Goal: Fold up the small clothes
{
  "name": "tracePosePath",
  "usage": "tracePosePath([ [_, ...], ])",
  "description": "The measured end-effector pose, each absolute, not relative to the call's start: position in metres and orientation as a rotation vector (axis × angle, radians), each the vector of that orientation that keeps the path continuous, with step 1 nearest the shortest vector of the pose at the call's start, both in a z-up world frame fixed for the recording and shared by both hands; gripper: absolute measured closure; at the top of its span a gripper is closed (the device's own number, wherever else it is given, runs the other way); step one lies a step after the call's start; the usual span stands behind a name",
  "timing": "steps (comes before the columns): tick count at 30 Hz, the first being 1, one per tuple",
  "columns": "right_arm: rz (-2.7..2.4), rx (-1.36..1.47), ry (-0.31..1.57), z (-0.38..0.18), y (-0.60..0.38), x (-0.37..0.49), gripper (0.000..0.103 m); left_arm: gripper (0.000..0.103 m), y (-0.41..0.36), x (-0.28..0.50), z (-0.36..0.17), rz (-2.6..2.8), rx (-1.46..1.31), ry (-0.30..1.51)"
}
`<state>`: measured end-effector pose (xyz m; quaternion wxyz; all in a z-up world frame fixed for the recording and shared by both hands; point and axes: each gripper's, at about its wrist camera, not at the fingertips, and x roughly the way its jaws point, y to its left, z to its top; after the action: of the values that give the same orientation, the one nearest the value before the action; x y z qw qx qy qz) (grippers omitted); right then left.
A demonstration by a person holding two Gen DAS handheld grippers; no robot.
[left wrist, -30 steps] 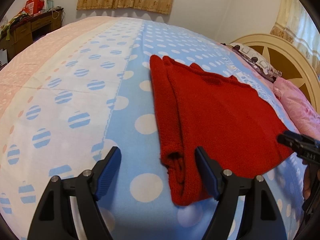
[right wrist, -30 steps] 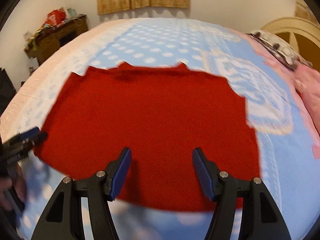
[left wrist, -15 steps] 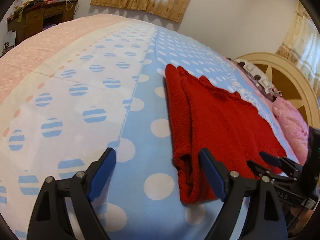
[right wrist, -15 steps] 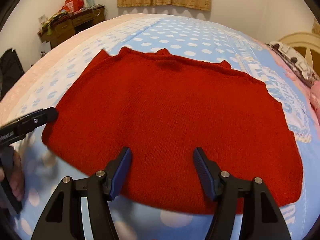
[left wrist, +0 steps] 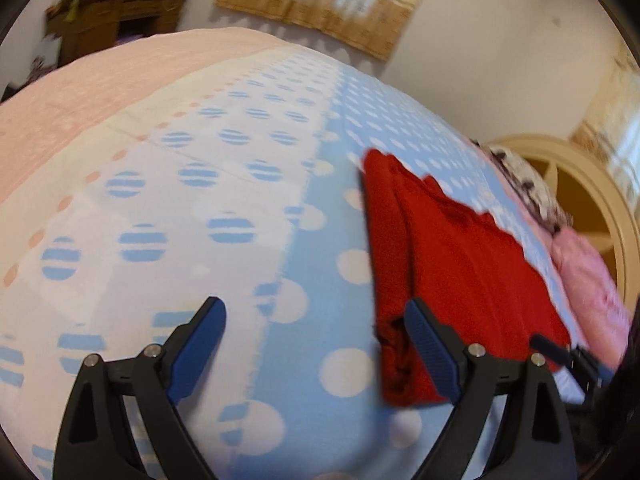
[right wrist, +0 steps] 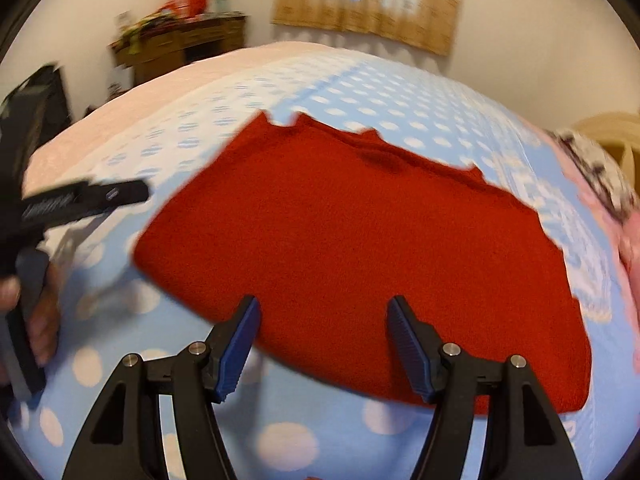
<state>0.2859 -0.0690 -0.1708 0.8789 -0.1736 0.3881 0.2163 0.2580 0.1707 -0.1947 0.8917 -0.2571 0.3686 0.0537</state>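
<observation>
A red knit garment (right wrist: 360,240) lies folded flat on the blue polka-dot bedspread (right wrist: 400,120). In the left wrist view the red garment (left wrist: 452,260) sits right of centre, its folded edge beside my right finger. My left gripper (left wrist: 316,344) is open and empty, above the bedspread just left of the garment. My right gripper (right wrist: 322,340) is open and empty, over the garment's near edge. The left gripper also shows at the left of the right wrist view (right wrist: 92,196). The right gripper's tip shows at the lower right of the left wrist view (left wrist: 560,354).
The bedspread turns white and pink (left wrist: 80,100) on the left. A pink pillow (left wrist: 588,280) and a cream headboard (left wrist: 592,184) are on the right. A cluttered wooden dresser (right wrist: 180,48) stands by the far wall, under curtains (right wrist: 368,0).
Both grippers have drawn back from the garment and stay open. The left one has shifted left, so the garment now lies further right in its view.
</observation>
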Motion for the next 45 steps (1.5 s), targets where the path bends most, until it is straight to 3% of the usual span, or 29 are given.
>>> tracePosePath([
  [10, 0.622, -0.592, 0.698, -0.175, 0.000, 0.245, 0.033, 0.010, 0.197, 0.252, -0.191, 0.110, -0.604, 0.797],
  [16, 0.568, -0.763, 0.641, -0.191, 0.031, 0.245, 0.034, 0.010, 0.206, 0.262, -0.183, 0.145, -0.491, 0.854],
  [26, 0.516, -0.740, 0.634, -0.197, 0.033, 0.257, 0.034, 0.010, 0.199, 0.319, -0.168, -0.079, -0.525, 0.864],
  [41, 0.493, -0.733, 0.616, -0.205, 0.038, 0.249, 0.034, 0.010, 0.144, 0.399, -0.184, -0.112, -0.334, 0.938],
  [45, 0.503, -0.736, 0.611, -0.204, 0.039, 0.246, 0.039, 0.010, 0.143, 0.405, -0.193, -0.090, -0.306, 0.956],
])
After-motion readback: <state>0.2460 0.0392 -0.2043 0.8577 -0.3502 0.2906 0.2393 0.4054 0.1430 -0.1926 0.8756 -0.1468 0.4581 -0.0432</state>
